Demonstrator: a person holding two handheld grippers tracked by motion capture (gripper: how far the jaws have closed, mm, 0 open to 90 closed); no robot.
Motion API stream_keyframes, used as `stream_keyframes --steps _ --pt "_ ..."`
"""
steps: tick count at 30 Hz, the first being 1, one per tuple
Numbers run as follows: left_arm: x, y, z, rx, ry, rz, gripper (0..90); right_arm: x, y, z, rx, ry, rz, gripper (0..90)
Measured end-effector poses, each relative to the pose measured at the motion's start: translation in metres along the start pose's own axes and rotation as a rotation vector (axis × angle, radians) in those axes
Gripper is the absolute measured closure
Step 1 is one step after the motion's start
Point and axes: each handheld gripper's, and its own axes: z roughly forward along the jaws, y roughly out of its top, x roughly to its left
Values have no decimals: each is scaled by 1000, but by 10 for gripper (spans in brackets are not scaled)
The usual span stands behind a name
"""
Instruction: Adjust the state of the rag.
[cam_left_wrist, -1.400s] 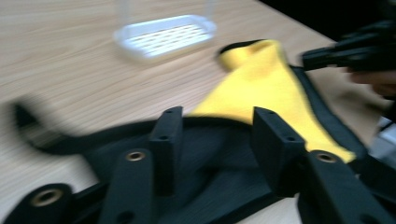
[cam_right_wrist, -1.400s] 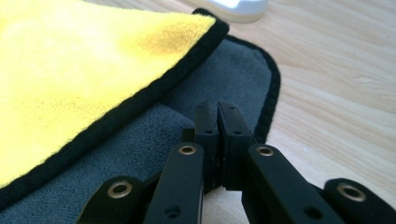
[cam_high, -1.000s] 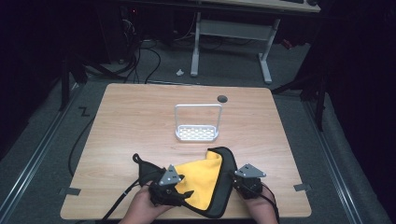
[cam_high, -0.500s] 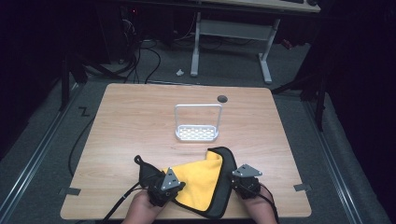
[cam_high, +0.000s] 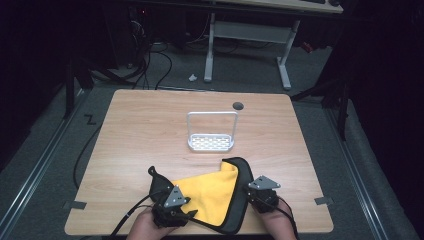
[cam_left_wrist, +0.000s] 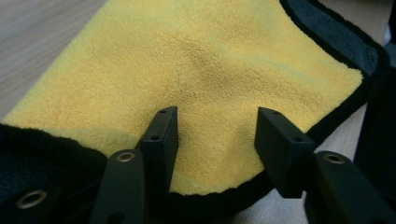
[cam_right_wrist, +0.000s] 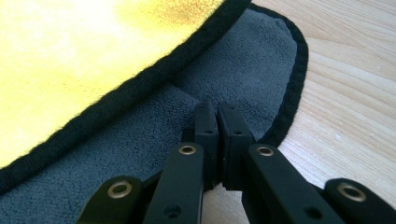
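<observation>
Your left hand-held gripper (cam_left_wrist: 212, 135), its jaws just reopened and holding nothing, hovers over the yellow cloth (cam_high: 212, 192), while your right hand-held gripper (cam_right_wrist: 217, 116) at three o'clock stays pinched shut against the cloth's grey edge.

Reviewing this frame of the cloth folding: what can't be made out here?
- High view: the left gripper hides the yellow cloth under it.
- Right gripper view: whether the shut right gripper pinches the grey side or rests on it.
- Left gripper view: the frame edge cuts off the cloth's far corners.
- High view: the small dark disc is too small to identify.
</observation>
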Motion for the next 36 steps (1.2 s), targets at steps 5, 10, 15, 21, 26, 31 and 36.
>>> stream_keyframes --steps 5,10,15,21,26,31,36 --pt "1 -2 -2 -11 1 -25 830 0 0 0 -2 3 2 881" --pt "7 3 -11 -51 -24 -87 849 0 0 0 1 0 -3 881" --pt "21 6 -33 -142 -68 -169 850 0 0 1 2 0 -5 884" --pt "27 4 -45 -166 -81 -200 851 4 3 1 15 9 -17 900" --pt "28 4 -48 -164 -85 -206 854 3 4 1 18 18 -20 900" --pt "37 0 -58 -181 -48 -247 870 -2 2 0 17 9 -3 900" --pt "60 -9 -74 -222 -5 -322 871 -9 -1 -1 20 -13 13 900"
